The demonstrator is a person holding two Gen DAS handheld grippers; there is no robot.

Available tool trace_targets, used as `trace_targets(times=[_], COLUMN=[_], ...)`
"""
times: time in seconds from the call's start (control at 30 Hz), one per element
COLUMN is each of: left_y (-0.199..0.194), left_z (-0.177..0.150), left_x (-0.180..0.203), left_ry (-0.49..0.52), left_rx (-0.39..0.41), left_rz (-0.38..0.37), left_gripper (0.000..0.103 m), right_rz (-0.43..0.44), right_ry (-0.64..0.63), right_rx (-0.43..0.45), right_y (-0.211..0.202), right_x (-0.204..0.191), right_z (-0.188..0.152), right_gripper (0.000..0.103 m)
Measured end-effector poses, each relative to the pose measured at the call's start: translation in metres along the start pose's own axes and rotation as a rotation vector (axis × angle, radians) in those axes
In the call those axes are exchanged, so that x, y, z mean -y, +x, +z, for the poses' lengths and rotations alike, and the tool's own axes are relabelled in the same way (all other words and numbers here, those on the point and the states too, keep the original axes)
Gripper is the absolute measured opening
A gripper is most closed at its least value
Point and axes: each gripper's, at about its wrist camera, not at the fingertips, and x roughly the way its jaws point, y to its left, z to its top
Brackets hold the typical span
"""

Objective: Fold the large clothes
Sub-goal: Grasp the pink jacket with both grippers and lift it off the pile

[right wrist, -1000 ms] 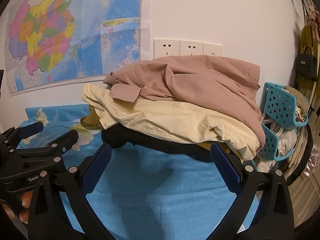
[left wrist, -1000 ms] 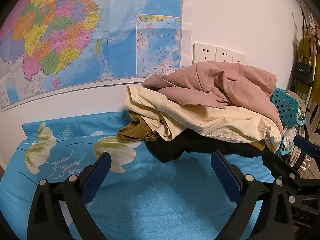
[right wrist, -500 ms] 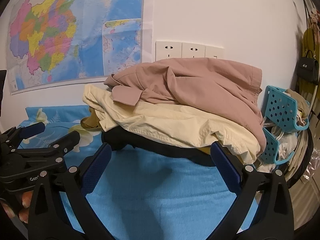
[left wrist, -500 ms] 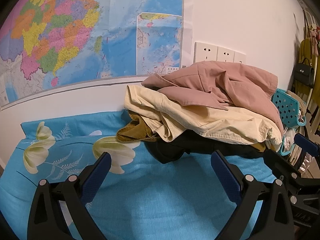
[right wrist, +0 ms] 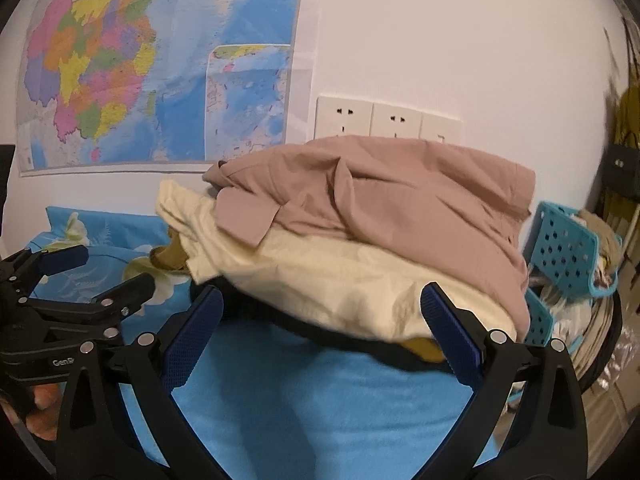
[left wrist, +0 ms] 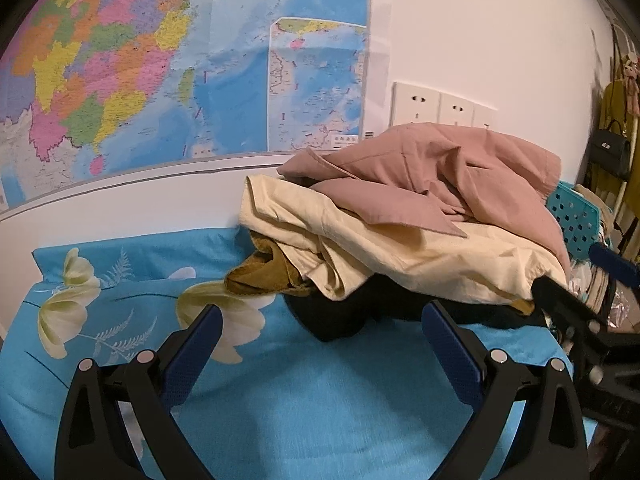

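Note:
A heap of clothes lies against the wall on a blue flowered sheet. On top is a dusty-pink garment, under it a cream one, then a mustard piece and a black one. My left gripper is open, short of the heap, with nothing between its fingers. My right gripper is open too, its tips close under the cream garment's front edge. The right gripper shows at the left wrist view's right edge, and the left gripper at the right wrist view's left.
A large coloured map and white wall sockets are behind the heap. A turquoise perforated basket with laundry stands at the right, with a black handbag hanging beyond. Bare sheet lies in front of the heap.
Both grippers have moved closer to the heap, the right one more, so the clothes look larger. Both stay open.

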Motion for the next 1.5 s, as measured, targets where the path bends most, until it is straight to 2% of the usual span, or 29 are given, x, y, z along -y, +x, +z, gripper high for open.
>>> trace_targets(times=[0.2, 0.4, 0.67, 0.73, 0.77, 0.8, 0.83, 0.9, 0.93, 1.1, 1.17, 1.27, 1.33, 1.4, 1.5], left_y=[0.018, 0.038, 0.061, 0.067, 0.068, 0.070, 0.071, 0.074, 0.075, 0.070, 0.065, 0.056, 0.048, 0.047, 0.055], left_z=[0.015, 0.028, 0.036, 0.037, 0.037, 0.037, 0.037, 0.038, 0.038, 0.048, 0.056, 0.063, 0.066, 0.064, 0.066], left_x=[-0.008, -0.012, -0.024, -0.030, -0.033, -0.038, -0.040, -0.047, -0.050, -0.057, -0.053, -0.043, -0.028, -0.016, 0.007], left_ry=[-0.010, -0.015, -0.034, -0.043, -0.045, -0.047, -0.048, -0.050, -0.050, -0.019, -0.003, 0.025, 0.090, 0.140, 0.205], left_rx=[0.004, 0.004, -0.012, -0.018, -0.019, -0.021, -0.020, -0.019, -0.016, 0.048, 0.090, 0.131, 0.171, 0.200, 0.230], left_rz=[0.013, 0.011, 0.039, 0.049, 0.054, 0.063, 0.068, 0.080, 0.082, 0.046, -0.016, -0.141, -0.291, -0.376, -0.407], left_gripper=[0.097, 0.097, 0.097, 0.097, 0.097, 0.097, 0.097, 0.097, 0.097, 0.097, 0.097, 0.097, 0.097, 0.097, 0.097], right_rz=[-0.033, 0.030, 0.032, 0.059, 0.086, 0.113, 0.124, 0.166, 0.150, 0.124, 0.115, 0.082, 0.065, 0.073, 0.095], right_ry=[-0.121, -0.239, -0.483, -0.525, -0.543, -0.540, -0.523, -0.488, -0.483, -0.289, -0.208, -0.174, -0.145, -0.118, -0.084], right_rx=[0.040, 0.008, -0.058, -0.079, -0.099, -0.128, -0.165, -0.172, -0.140, 0.055, 0.133, 0.185, 0.222, 0.257, 0.293], right_y=[0.034, 0.090, 0.163, 0.176, 0.182, 0.185, 0.189, 0.180, 0.170, 0.091, 0.053, 0.023, -0.001, -0.018, -0.037], right_x=[0.003, -0.009, -0.051, -0.058, -0.061, -0.061, -0.058, -0.049, -0.044, 0.016, 0.048, 0.078, 0.096, 0.112, 0.129], right_z=[0.038, 0.074, 0.090, 0.091, 0.092, 0.093, 0.096, 0.103, 0.108, 0.161, 0.189, 0.210, 0.220, 0.222, 0.238], right_gripper=[0.098, 0.098, 0.097, 0.094, 0.067, 0.029, 0.021, 0.013, 0.012, 0.010, 0.010, 0.010, 0.010, 0.010, 0.010])
